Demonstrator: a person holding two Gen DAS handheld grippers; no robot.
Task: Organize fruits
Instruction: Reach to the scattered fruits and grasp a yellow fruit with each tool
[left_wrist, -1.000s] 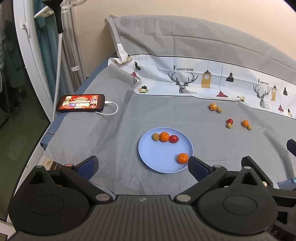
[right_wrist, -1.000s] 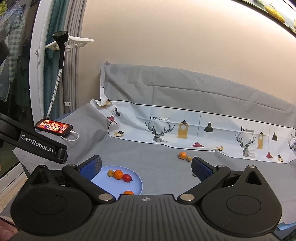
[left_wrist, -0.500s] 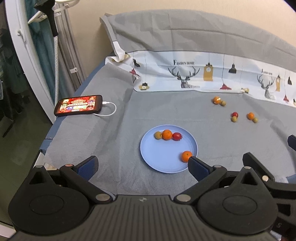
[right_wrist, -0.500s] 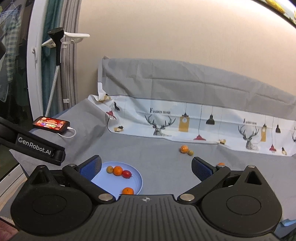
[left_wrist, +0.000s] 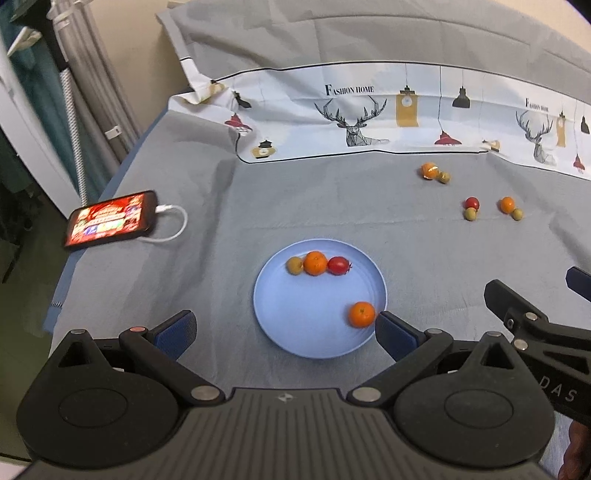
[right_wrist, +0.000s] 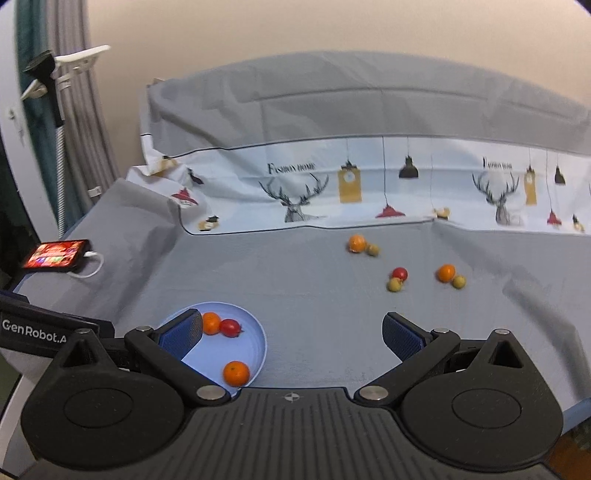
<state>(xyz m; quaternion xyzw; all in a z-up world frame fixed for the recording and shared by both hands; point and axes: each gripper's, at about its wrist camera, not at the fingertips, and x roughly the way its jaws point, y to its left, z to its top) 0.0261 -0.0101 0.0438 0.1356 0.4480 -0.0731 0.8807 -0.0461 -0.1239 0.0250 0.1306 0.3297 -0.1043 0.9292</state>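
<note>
Blue is the plate (left_wrist: 280, 325) we see on the grey cloth (left_wrist: 332, 221), and it holds four fruits. A green one (left_wrist: 294, 265), an orange one (left_wrist: 315, 263) and a red one (left_wrist: 338, 265) sit in a row, touching, at the far side. Another orange (left_wrist: 361, 314) sits alone near the right rim.

Our left gripper (left_wrist: 286, 330) hangs over the near edge of the plate with its jaws spread wide and nothing between them. Our right gripper (right_wrist: 291, 332) is just as wide and empty, over bare cloth just right of the plate.

Farther back on the cloth we see three little pairs of fruit, each pair touching: an orange with a green one (right_wrist: 363, 246), a red with a green one (right_wrist: 397, 279), and an orange with a green one (right_wrist: 451, 276).

A phone (left_wrist: 110, 218) with a lit screen lies far left, plugged into a white cable (left_wrist: 173, 225).
</note>
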